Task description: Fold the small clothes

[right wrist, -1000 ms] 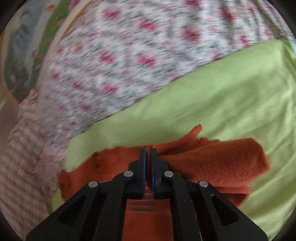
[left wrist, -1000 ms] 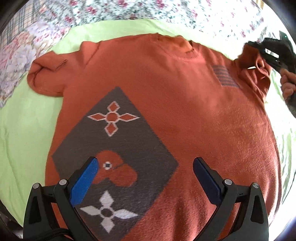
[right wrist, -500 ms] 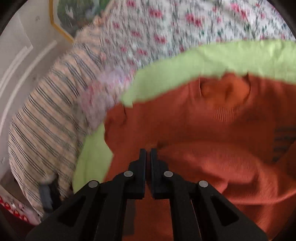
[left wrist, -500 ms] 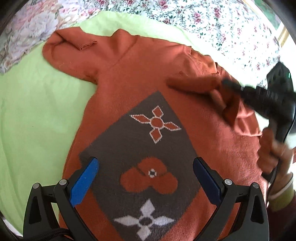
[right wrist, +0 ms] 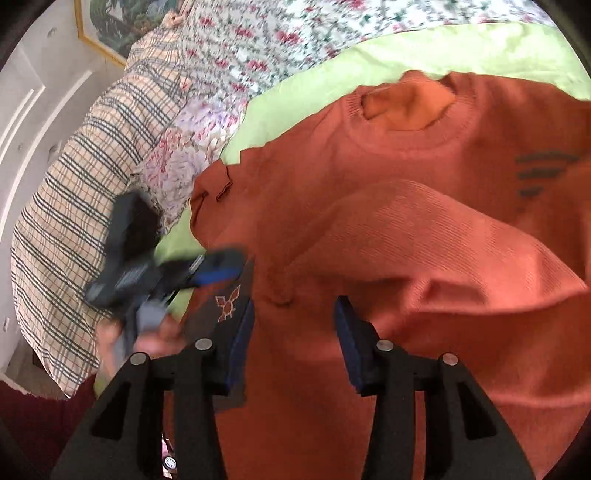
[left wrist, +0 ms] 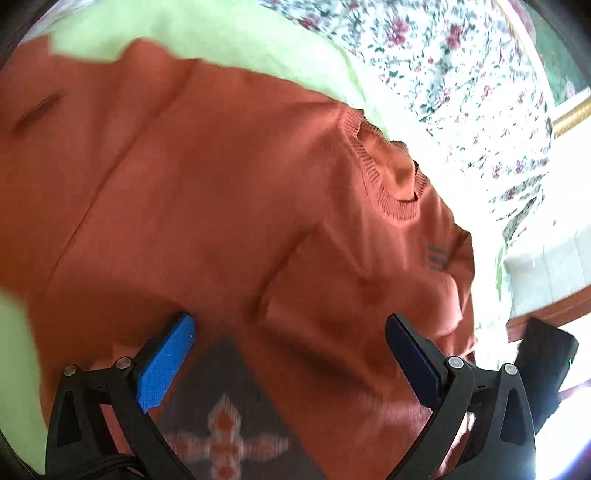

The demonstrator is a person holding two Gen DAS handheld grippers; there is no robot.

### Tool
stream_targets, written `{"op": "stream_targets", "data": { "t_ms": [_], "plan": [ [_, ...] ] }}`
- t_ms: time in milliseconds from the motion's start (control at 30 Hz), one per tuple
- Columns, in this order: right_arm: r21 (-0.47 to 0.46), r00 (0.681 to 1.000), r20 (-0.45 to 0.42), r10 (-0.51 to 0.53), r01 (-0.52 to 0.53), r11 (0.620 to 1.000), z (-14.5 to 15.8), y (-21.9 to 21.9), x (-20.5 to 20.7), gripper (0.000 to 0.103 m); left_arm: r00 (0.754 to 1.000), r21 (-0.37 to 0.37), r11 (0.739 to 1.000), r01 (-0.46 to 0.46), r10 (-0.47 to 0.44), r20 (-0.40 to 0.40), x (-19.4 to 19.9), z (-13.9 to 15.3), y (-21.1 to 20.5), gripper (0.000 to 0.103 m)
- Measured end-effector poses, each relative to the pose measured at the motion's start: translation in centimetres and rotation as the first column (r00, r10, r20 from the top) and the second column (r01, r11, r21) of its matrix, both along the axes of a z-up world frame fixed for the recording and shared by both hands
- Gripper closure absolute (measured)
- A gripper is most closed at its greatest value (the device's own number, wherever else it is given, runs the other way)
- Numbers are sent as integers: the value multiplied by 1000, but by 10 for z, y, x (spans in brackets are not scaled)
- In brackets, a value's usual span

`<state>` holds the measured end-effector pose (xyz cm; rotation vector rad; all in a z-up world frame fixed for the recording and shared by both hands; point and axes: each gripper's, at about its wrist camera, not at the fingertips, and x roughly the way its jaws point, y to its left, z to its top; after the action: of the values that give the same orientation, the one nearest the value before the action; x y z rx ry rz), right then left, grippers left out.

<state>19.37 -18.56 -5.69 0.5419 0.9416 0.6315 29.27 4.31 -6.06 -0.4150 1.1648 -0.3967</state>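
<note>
An orange knit sweater with a dark diamond patch lies front up on a light green sheet. Its right sleeve is folded in across the chest. The other sleeve still lies spread out to the side. My left gripper is open and empty, low over the chest just above the patch. It also shows blurred in the right wrist view. My right gripper is open and empty, over the folded sleeve's end.
A floral bedspread lies beyond the green sheet. A plaid pillow and a floral cushion sit at the sweater's far side. A framed picture hangs on the white wall. The bed's wooden edge shows at right.
My right gripper carried the sleeve across the chest, then opened and let it go. My left gripper moved up the sweater from the hem toward the chest, still open.
</note>
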Motion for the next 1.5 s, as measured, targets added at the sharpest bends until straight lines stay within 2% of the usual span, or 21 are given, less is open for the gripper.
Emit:
{"op": "stream_targets", "data": {
  "t_ms": [100, 200, 233, 267, 300, 367, 400, 467, 500, 600, 633, 700, 800, 933, 967, 1000, 1033, 1133, 1267, 1367, 1500],
  "plan": [
    [-12, 998, 6, -60, 60, 998, 4, -15, -14, 57, 996, 81, 993, 88, -90, 26, 18, 2, -19, 2],
    [15, 993, 26, -115, 115, 993, 12, -29, -29, 57, 981, 204, 965, 166, -183, 66, 21, 0, -39, 13],
    [25, 991, 36, -129, 128, 991, 15, -32, -33, 57, 973, 250, 949, 189, -216, 83, 20, 1, -46, 27],
    [35, 989, 44, -144, 143, 989, 18, -35, -37, 57, 965, 285, 936, 206, -242, 97, 15, 2, -50, 36],
    [47, 986, 54, -158, 156, 987, 22, -37, -41, 57, 957, 308, 924, 225, -269, 111, 12, 4, -54, 56],
    [68, 982, 71, -176, 171, 983, 29, -39, -46, 57, 948, 319, 918, 237, -290, 132, 11, 8, -55, 91],
    [76, 980, 77, -185, 179, 981, 32, -39, -48, 57, 946, 295, 923, 247, -296, 134, 10, 10, -53, 100],
    [91, 977, 81, -199, 192, 977, 37, -38, -49, 57, 946, 303, 930, 207, -269, 179, 5, 22, -45, 100],
    [93, 975, 79, -206, 199, 976, 38, -39, -50, 57, 941, 313, 936, 161, -241, 237, -4, 35, -38, 100],
    [93, 969, 70, -239, 232, 968, 37, -47, -55, 57, 920, 231, 973, 24, -112, 375, -28, 67, 1, 100],
    [94, 965, 71, -253, 246, 965, 37, -52, -58, 57, 921, 201, 979, -17, -63, 384, -29, 69, 14, 100],
    [90, 954, 68, -293, 286, 954, 34, -63, -64, 57, 938, 150, 988, -43, -11, 346, -21, 58, 33, 100],
    [76, 937, 35, -349, 345, 935, 23, -80, -64, 57, 972, 115, 993, -20, -8, 234, -3, 28, 40, 98],
    [9, 910, 19, -415, 415, 910, 17, -98, -59, 57, 988, 94, 995, 19, -33, 149, 10, -3, 34, 78],
    [-10, 902, 19, -431, 432, 902, 16, -104, -57, 57, 987, 95, 995, 29, -44, 156, 11, -6, 32, 79],
    [-35, 893, 19, -450, 451, 892, 16, -111, -54, 55, 983, 116, 993, 39, -59, 172, 10, -7, 28, 95],
    [-61, 880, 20, -474, 474, 878, 16, -119, -50, 50, 980, 147, 988, 41, -68, 185, 7, -4, 24, 99],
    [-101, 851, 23, -525, 525, 845, 18, -141, -42, 47, 967, 152, 988, -33, -7, 255, 2, 10, 34, 100],
    [-165, 822, 57, -567, 568, 806, 21, -165, -30, 43, 973, 179, 982, -60, 18, 230, 9, 2, 43, 100],
    [-234, 826, 31, -563, 554, 799, 11, -172, -8, 43, 970, 192, 979, -62, 15, 242, 7, 4, 38, 100],
    [-335, 849, -43, -526, 484, 809, -18, -162, 25, 43, 970, 194, 979, -70, 21, 242, 6, 4, 38, 100]
  ]
}}
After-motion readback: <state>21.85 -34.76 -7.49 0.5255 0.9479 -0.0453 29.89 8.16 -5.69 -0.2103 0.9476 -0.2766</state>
